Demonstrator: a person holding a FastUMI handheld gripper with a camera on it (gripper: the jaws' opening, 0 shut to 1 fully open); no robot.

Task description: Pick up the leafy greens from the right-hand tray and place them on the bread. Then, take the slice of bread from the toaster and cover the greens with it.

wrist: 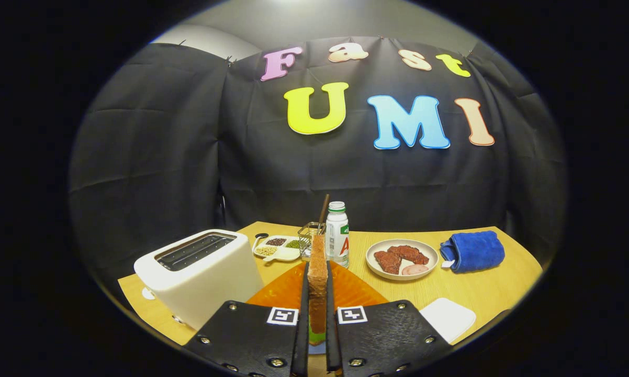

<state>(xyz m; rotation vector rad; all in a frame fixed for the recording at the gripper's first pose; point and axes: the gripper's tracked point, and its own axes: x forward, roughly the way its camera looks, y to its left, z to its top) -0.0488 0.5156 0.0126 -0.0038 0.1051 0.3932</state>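
Bread slice point(317, 283) stood on edge, clamped between both fingers of gripper point(317, 319), above orange plate point(356, 293), right of toaster point(199, 272). We saw green below slice, likely greens point(314, 335). We judged 1 risk: thin-edge grip letting slice tilt, landing off greens.

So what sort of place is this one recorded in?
Likely a staged kitchen tabletop in a cloth-walled booth: toaster, plate of meat, bottle. The gripper is shut on a bread slice.

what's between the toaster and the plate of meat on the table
In the gripper view, between the toaster and the plate of meat, the gripper holds a bread slice upright over the orange plate.
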